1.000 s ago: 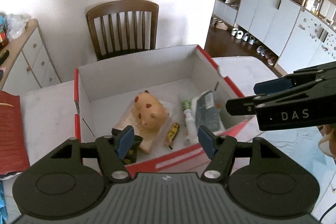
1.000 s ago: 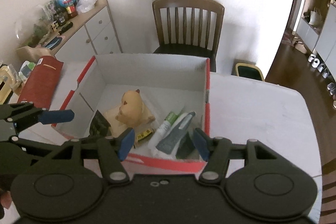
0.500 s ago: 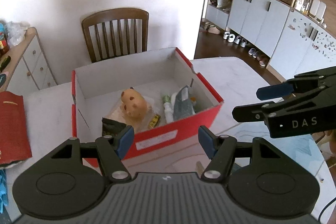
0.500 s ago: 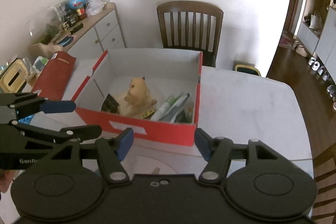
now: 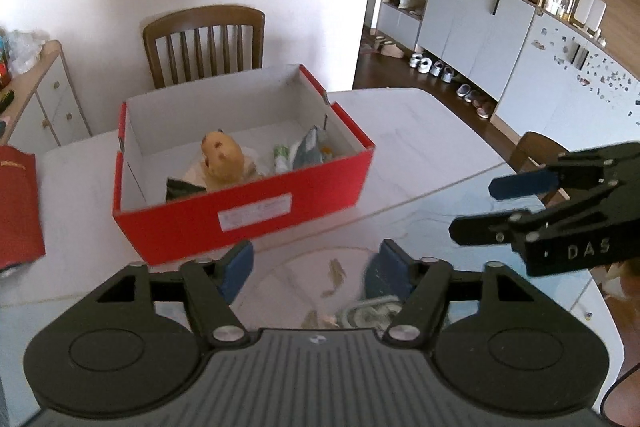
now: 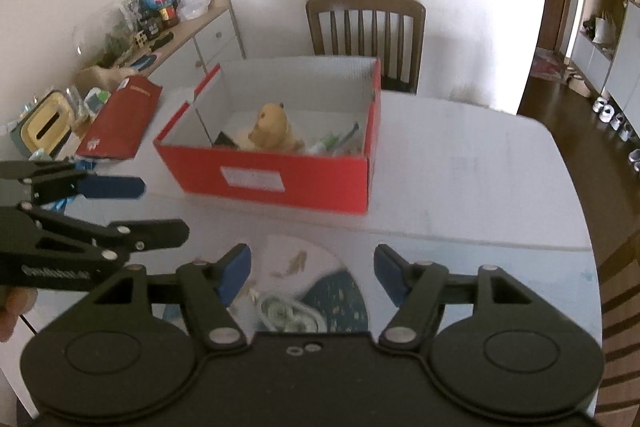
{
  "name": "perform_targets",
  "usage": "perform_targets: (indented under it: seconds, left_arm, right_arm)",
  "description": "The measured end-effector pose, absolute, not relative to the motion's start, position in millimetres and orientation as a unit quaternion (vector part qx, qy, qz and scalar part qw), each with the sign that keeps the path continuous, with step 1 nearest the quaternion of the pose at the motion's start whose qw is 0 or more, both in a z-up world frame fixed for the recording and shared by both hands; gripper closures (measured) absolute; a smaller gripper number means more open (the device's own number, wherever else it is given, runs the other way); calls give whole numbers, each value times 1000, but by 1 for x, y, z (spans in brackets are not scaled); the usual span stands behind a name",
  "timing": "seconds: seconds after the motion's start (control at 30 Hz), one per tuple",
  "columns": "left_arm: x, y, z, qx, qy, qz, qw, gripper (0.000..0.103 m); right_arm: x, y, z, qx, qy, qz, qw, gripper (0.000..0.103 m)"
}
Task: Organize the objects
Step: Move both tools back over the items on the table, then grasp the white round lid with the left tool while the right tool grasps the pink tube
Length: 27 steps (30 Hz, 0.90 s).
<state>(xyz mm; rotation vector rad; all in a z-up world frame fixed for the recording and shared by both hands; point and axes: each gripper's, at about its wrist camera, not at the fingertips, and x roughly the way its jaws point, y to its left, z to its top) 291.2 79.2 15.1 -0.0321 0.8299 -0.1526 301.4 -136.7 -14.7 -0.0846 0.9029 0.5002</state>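
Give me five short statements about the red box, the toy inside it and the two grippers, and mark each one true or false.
1. The red box stands open on the white table. True.
2. The yellow plush toy lies on the table outside the box. False: it sits inside the box.
3. The left gripper is shut on a tube. False: its jaws stand apart and hold nothing.
4. The right gripper is open and empty. True.
5. A wooden chair stands behind the table, beyond the box. True.
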Motion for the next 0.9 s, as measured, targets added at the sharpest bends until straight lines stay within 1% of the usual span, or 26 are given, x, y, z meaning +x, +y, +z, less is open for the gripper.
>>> perform_targets:
  seconds: [0.03,0.07,0.17,0.33,0.5,0.63,0.67,0.77,0.9]
  left_arm:
    - [287,78,13,-19,403,-73,912,24]
    - [282,77,9,-23,403,-74,912,24]
    - [269,73,-2,-27,411,-73,908,24]
    - [244,68,-27,-38,419,-71,904,24]
    - [223,65,-52,-47,435,-65,897,21]
    - [208,60,-66,-48,441,-69,894,21]
    - [205,58,-70,-46,442,-71,893,19]
    - [196,50,-83,-41,450,-80,889,19]
    - [187,43,-101,-38,463,-86,881,18]
  right_arm:
    - [297,-139,-19,-41,434,239,868,34]
    - [294,-141,-24,-39,438,237,866,34]
    - [283,-149,-39,-36,448,234,862,32]
    - [265,-157,-63,-50,459,228,857,24]
    - [251,-167,-84,-58,471,224,851,21]
    - [241,-170,-101,-77,476,228,846,21]
    - [238,-170,-106,-83,478,229,844,21]
    - [231,-170,-116,-101,482,233,839,22]
    - [226,-169,-125,-116,487,240,831,24]
